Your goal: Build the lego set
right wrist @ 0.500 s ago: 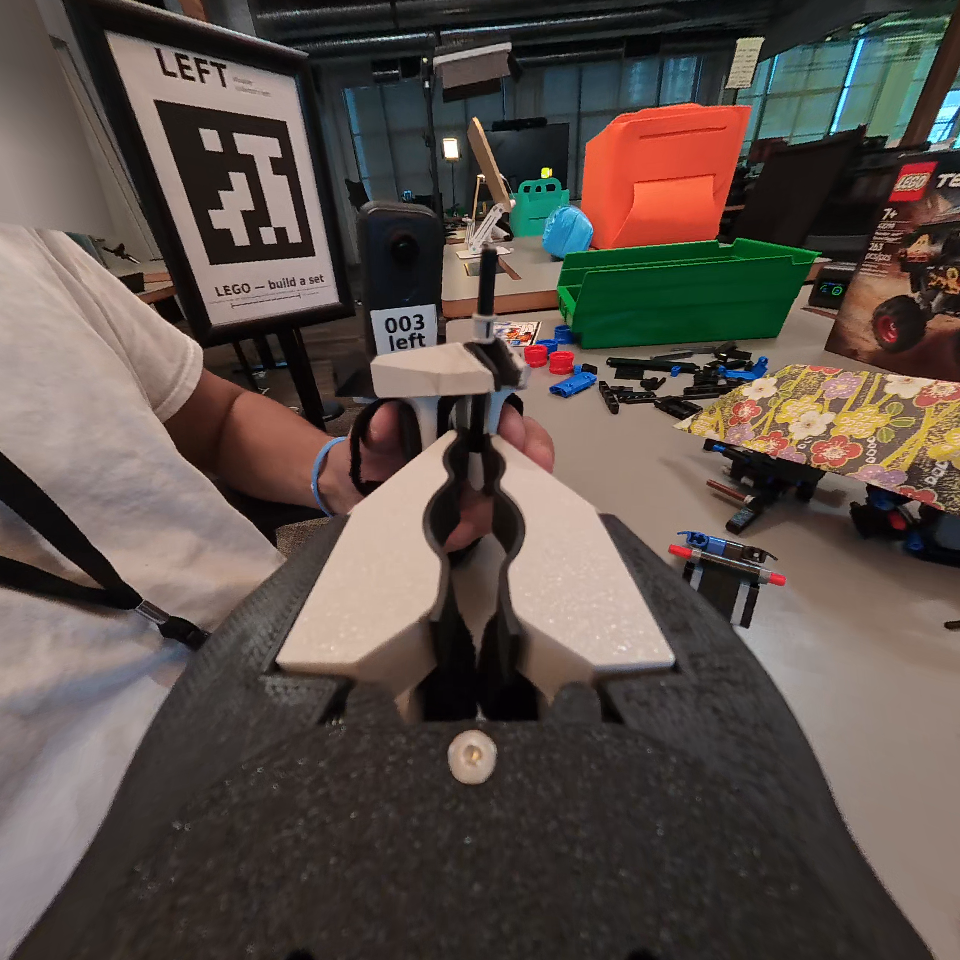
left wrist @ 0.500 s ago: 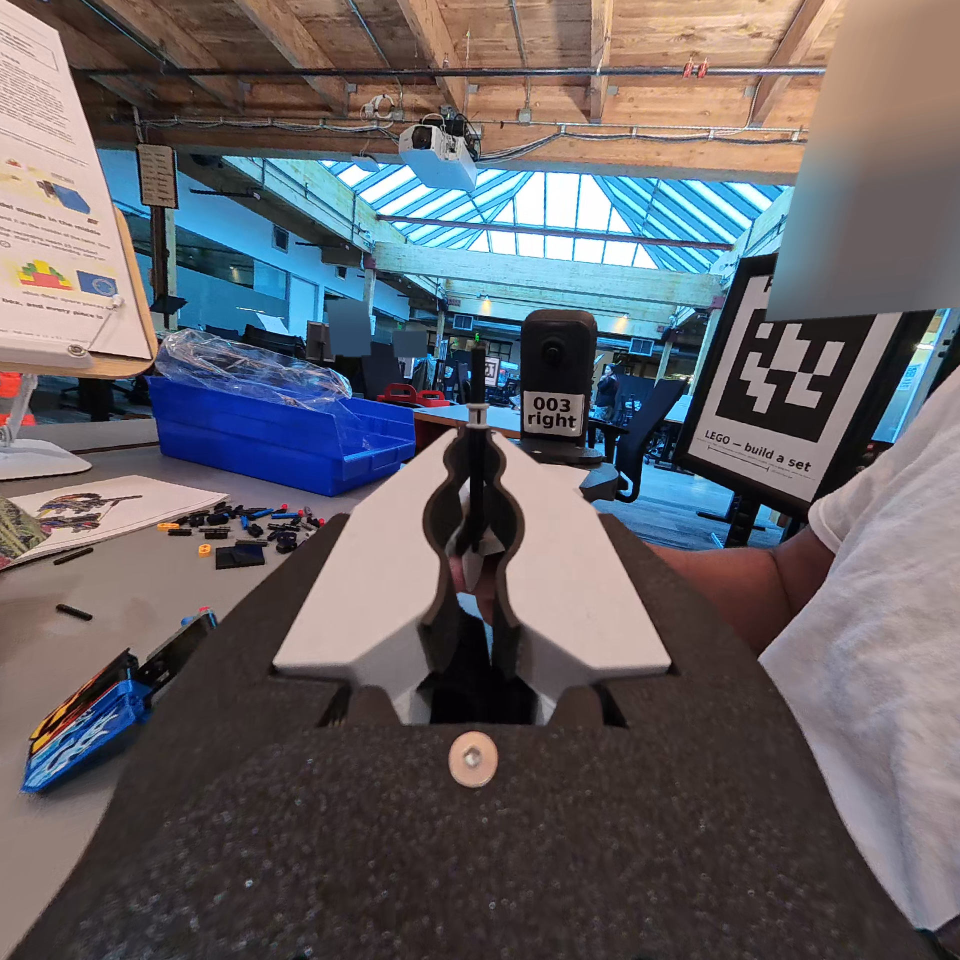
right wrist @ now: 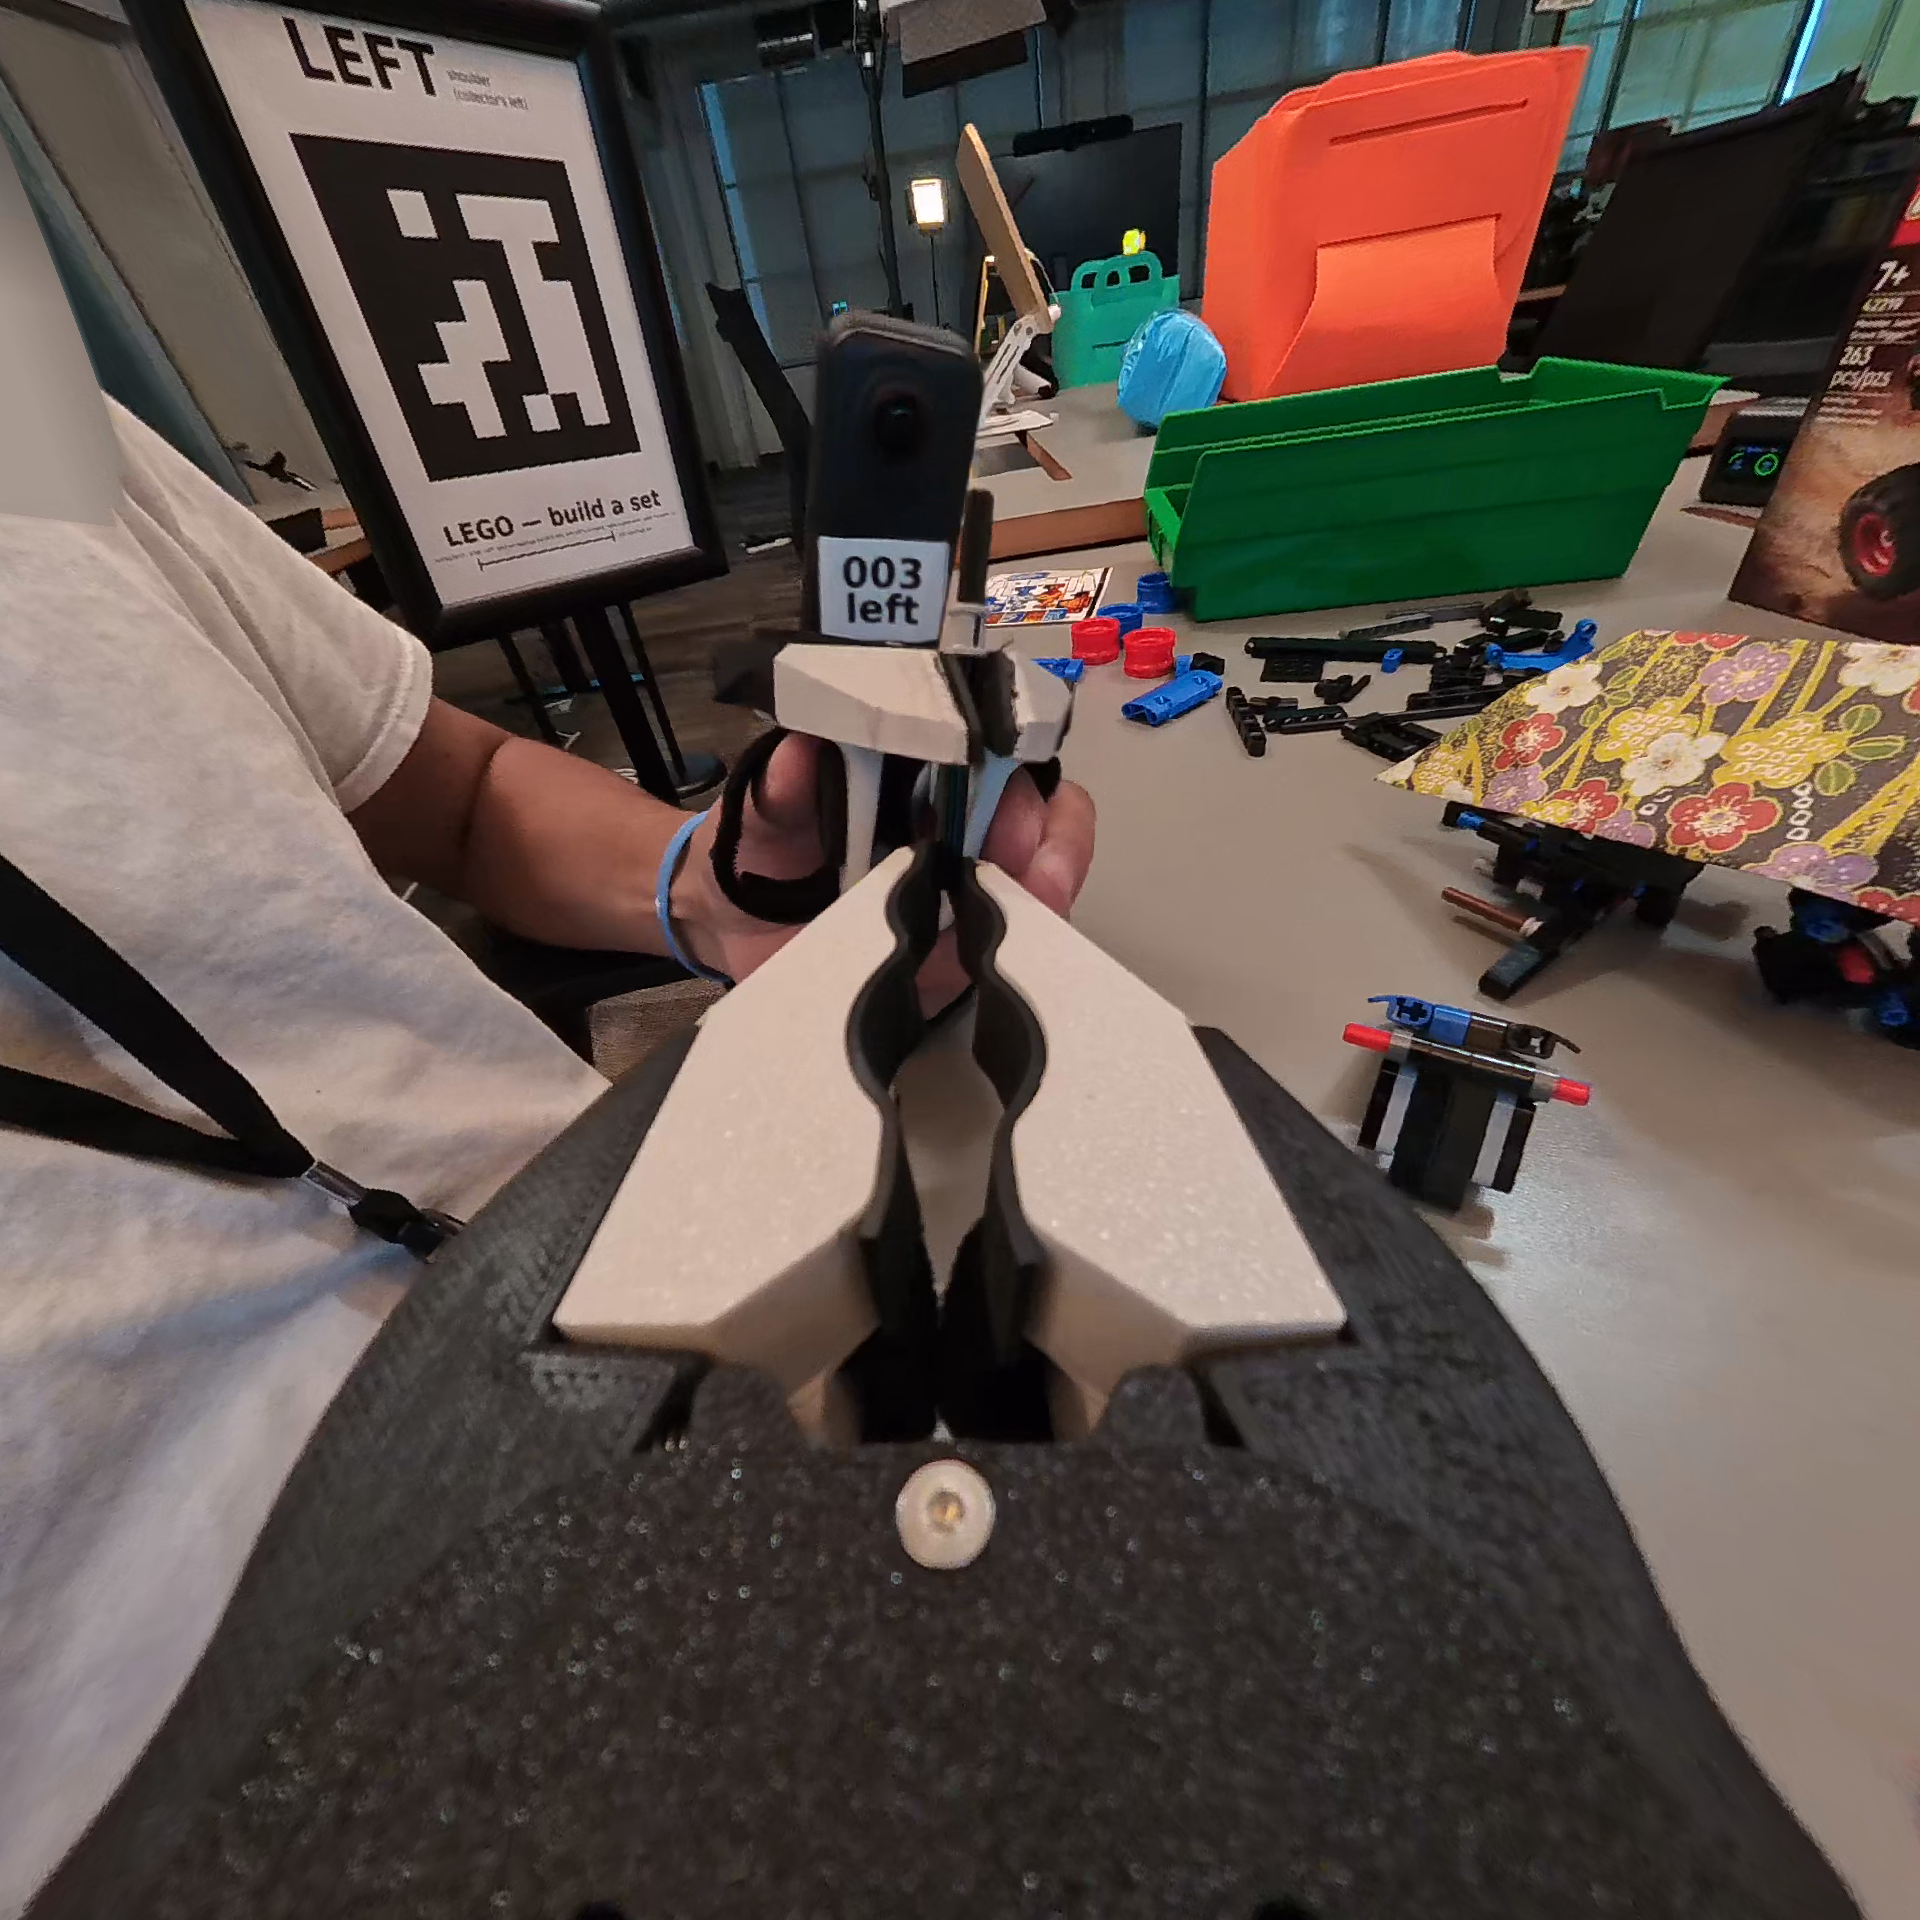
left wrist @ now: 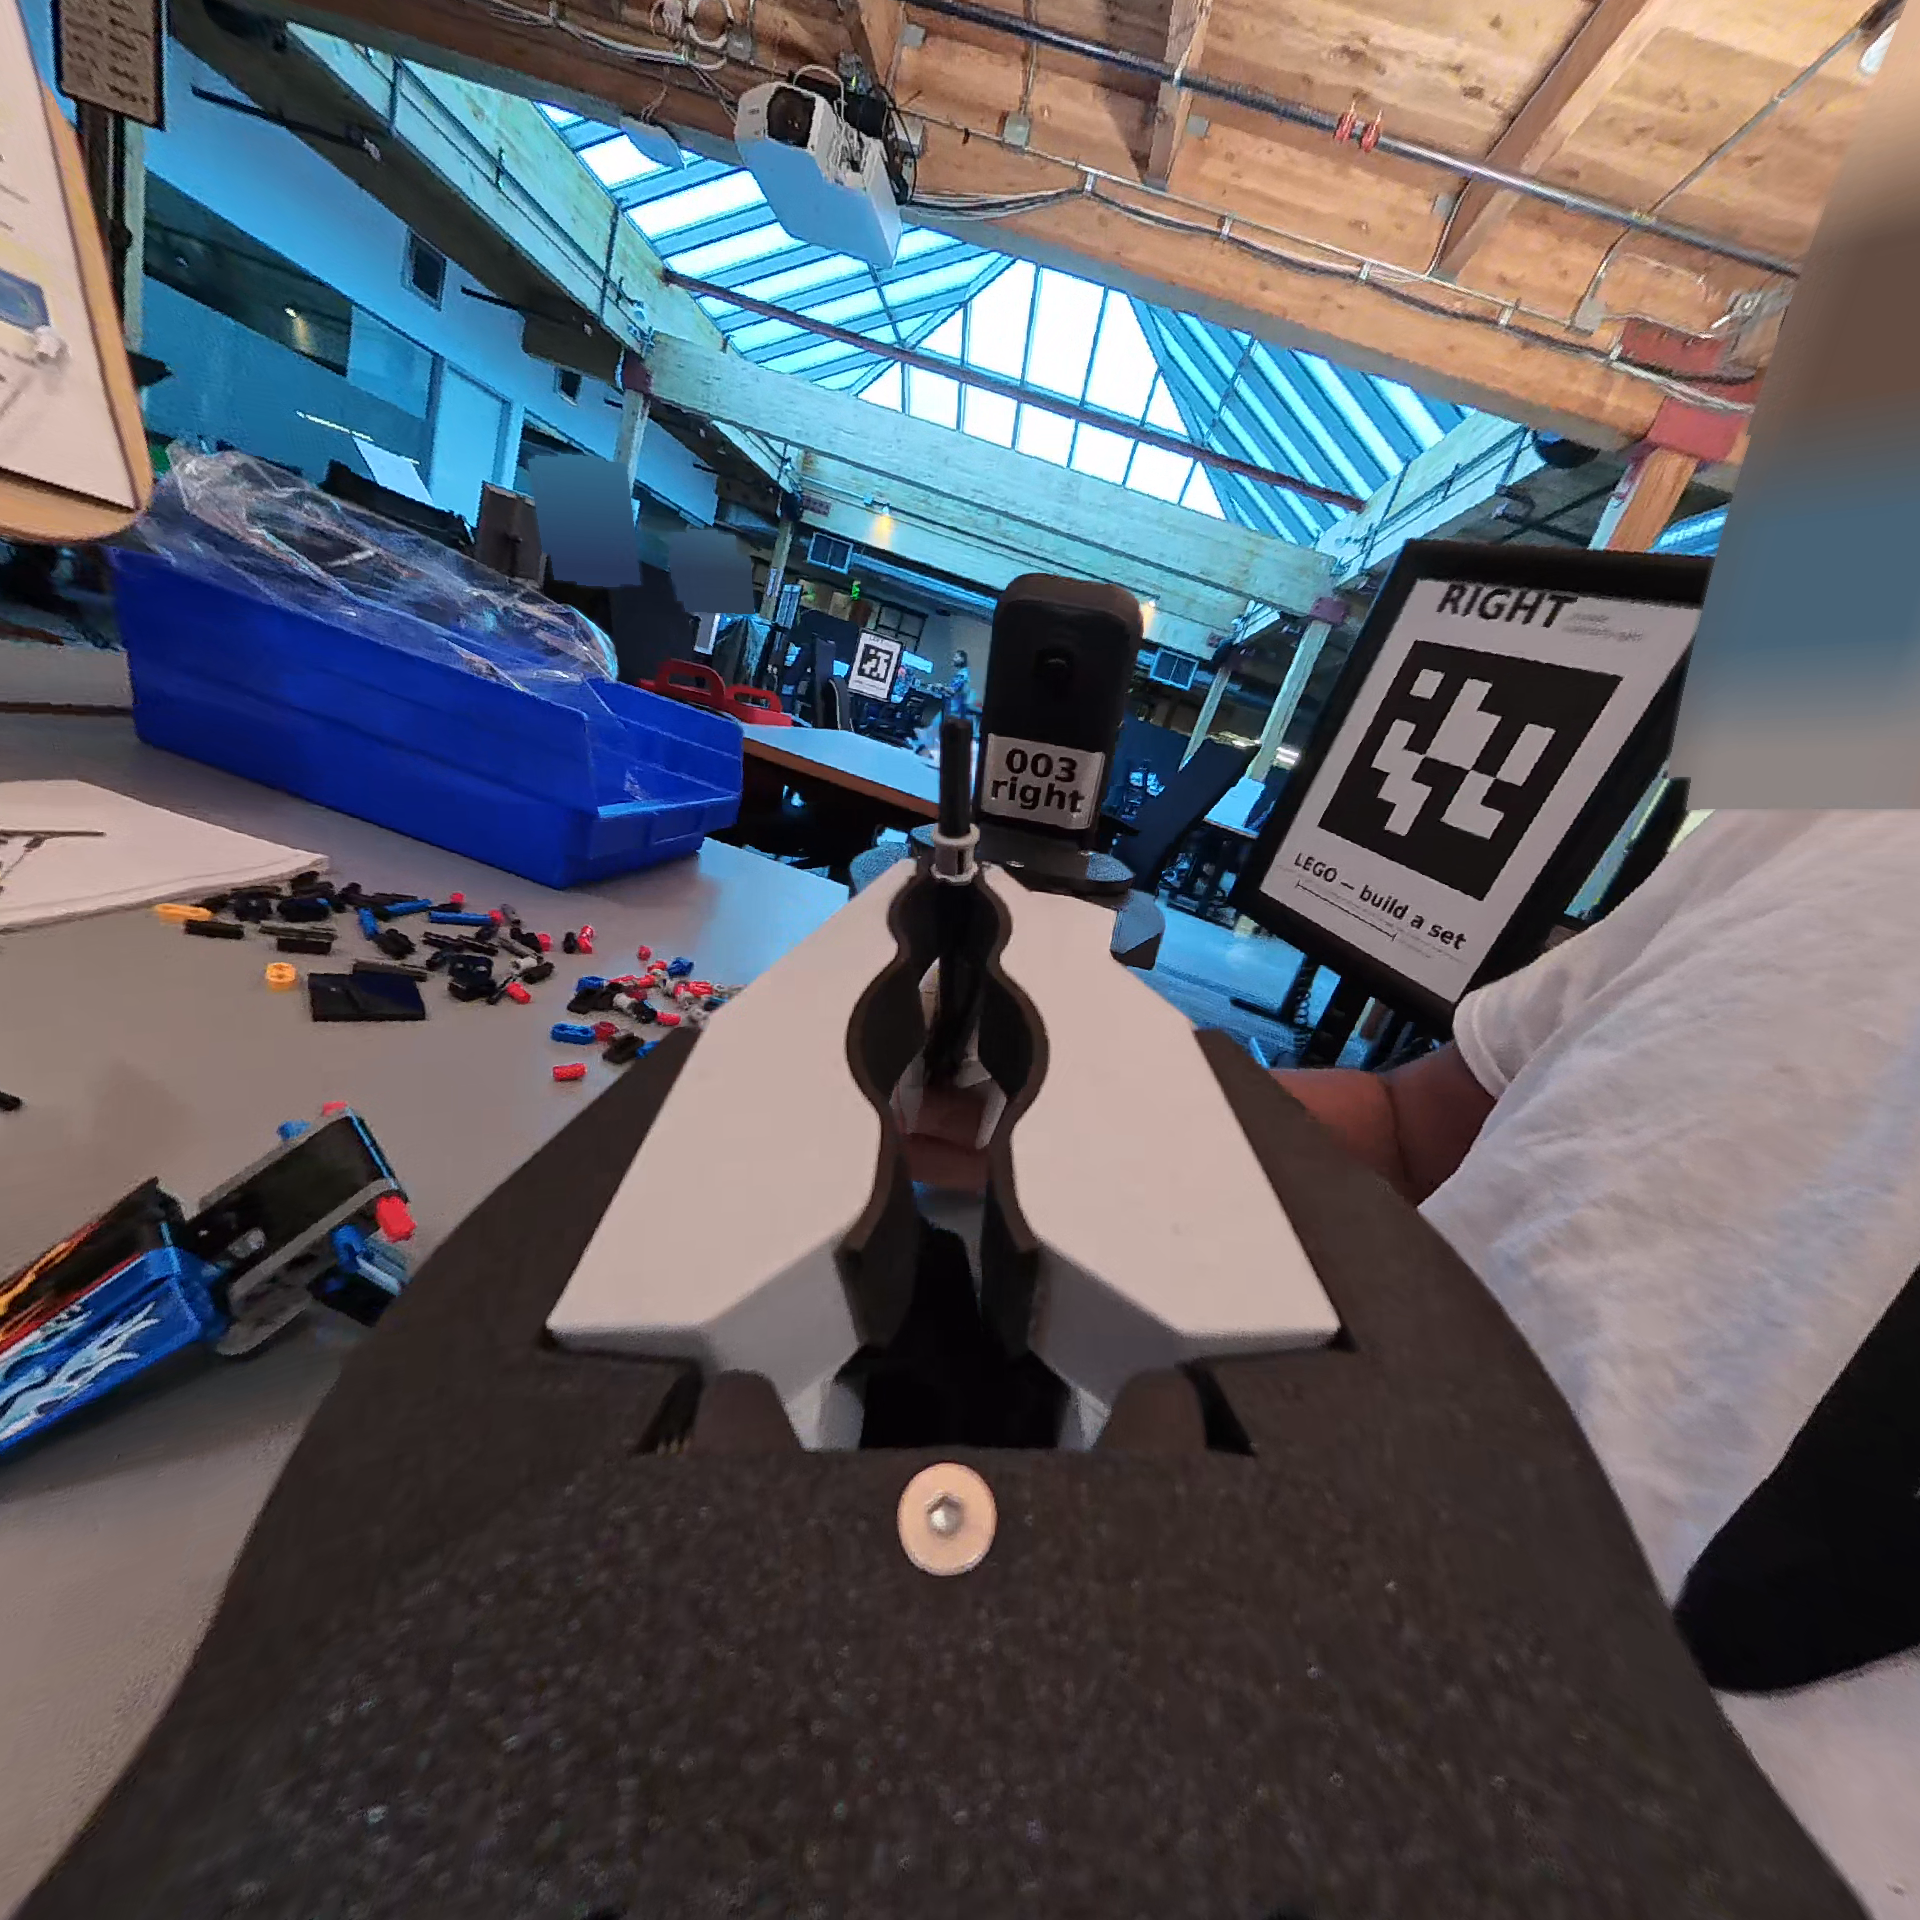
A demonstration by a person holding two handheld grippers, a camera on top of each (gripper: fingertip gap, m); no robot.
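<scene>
In the left wrist view, our left gripper is clamped on a thin black axle with a pale bush, its long axis upright, tip pointing up above the fingertips.

In the right wrist view, our right gripper has its fingertips together just below that axle; we cannot tell whether it grips anything.

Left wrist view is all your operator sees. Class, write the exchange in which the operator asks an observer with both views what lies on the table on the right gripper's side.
Observer: A small black sub-assembly with red pin ends stands on the table, right of the right gripper.
Operator: Any wheel parts?
Observer: Two red wheel rims lie in front of the green bin.
Operator: Anything covered?
Observer: Floral paper lies over a partial build.
</scene>
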